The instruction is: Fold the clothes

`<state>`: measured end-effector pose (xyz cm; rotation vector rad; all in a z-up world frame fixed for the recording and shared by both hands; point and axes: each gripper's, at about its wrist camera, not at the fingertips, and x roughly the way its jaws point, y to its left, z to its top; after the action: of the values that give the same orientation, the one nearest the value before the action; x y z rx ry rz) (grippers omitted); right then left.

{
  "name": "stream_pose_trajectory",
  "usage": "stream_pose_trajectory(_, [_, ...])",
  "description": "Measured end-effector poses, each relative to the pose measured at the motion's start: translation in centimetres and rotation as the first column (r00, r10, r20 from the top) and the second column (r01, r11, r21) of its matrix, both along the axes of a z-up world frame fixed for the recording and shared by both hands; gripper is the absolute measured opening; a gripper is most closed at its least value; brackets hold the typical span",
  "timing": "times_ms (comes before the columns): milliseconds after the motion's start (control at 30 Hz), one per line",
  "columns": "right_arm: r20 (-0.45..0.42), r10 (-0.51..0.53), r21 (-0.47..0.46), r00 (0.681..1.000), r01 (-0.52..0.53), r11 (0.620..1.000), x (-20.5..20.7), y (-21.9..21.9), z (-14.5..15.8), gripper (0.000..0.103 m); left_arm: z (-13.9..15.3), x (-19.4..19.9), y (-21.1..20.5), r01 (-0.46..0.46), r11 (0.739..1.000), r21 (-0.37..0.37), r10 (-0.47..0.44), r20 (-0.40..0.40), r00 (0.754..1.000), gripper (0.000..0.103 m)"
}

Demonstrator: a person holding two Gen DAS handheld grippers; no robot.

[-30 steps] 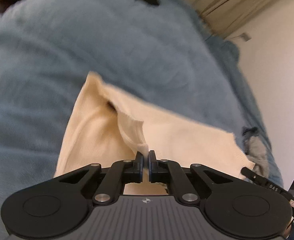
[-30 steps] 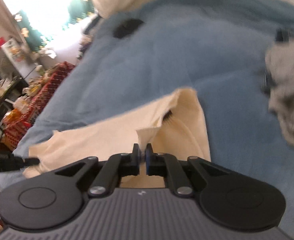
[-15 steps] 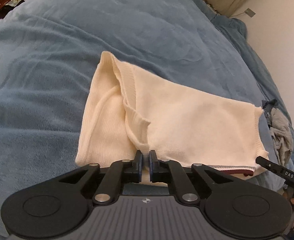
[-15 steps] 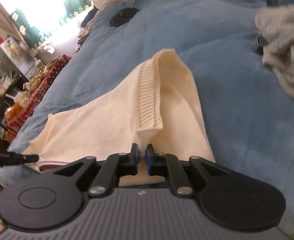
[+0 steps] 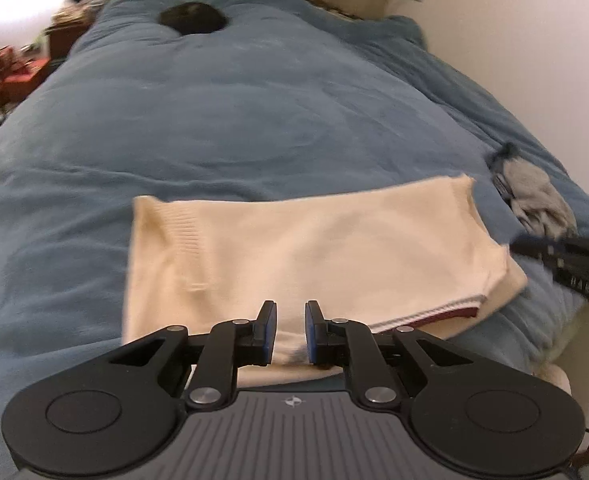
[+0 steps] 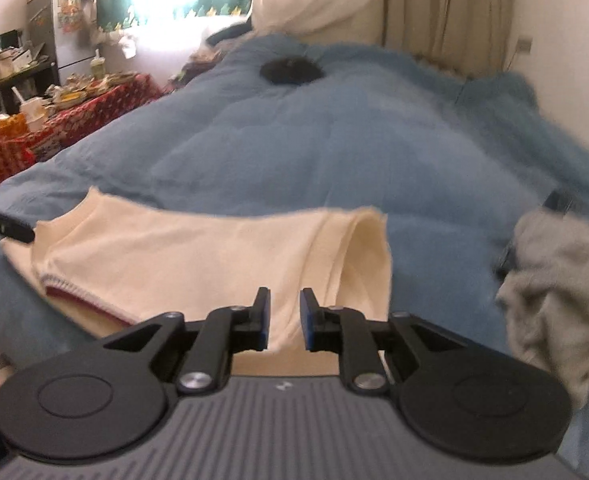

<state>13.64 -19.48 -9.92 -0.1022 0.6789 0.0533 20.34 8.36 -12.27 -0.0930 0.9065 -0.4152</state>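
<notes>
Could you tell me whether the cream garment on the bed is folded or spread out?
Folded: the cream garment lies doubled, its maroon-trimmed hem stacked over a lower layer.

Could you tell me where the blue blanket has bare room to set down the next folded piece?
The widest bare stretch of blue blanket runs between the cream sweater and the black item near the far end. Left of the sweater is bare too. It is crowded on the right, where the grey clothes lie close beside the sweater.

Cream knit sweater with ribbed band and dark red, white-edged hem stripe, plain blue blanket, grey crumpled garment, black fuzzy item, red patterned tablecloth, beige curtain, black grippers with blue pads.
</notes>
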Motion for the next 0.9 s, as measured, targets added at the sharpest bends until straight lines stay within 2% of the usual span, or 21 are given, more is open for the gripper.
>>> stream_pose_trajectory(100, [0.000,0.070,0.005,0.998,-0.070,0.998,-0.4,1.0,0.3,0.018,-1.5,0.3,-1.8,0.041,0.999,0.005,-0.041,-0.030,0.999,0.013])
stream_pose_trajectory(200, [-0.094,0.140,0.057,0.986,-0.135,0.989,0.1,1.8,-1.2,0.017,-2.8,0.5,-2.7,0.061,0.998,0.011,-0.061,-0.053,0.997,0.013])
stream_pose_trajectory(267, [-0.156,0.147,0.067,0.977,-0.137,0.988,0.5,1.8,-2.9,0.016,-3.1,0.2,-2.9,0.068,0.997,0.023,-0.066,-0.054,0.996,0.013])
stream_pose_trajectory(400, [-0.221,0.128,0.117,0.967,-0.104,0.988,0.3,0.7,-5.1,0.016,-4.1,0.0,-2.6,0.068,0.997,0.026,-0.066,-0.077,0.995,0.013])
stream_pose_trajectory(567, [-0.209,0.122,0.145,0.970,-0.092,0.985,0.6,0.2,-5.2,0.016,-3.7,0.4,-1.9,0.050,0.999,-0.008,-0.050,-0.098,0.994,0.013])
stream_pose_trajectory(733, [-0.175,0.102,0.125,0.979,-0.080,0.989,2.1,-0.7,-3.8,0.016,-2.3,1.7,-1.4,0.040,0.999,0.032,-0.038,-0.060,0.997,0.013])
stream_pose_trajectory(900, [-0.156,0.078,0.104,0.985,-0.062,0.993,5.8,-2.8,-2.4,0.016,-2.1,5.3,0.3,-0.026,0.998,0.051,0.029,-0.073,0.997,0.013])
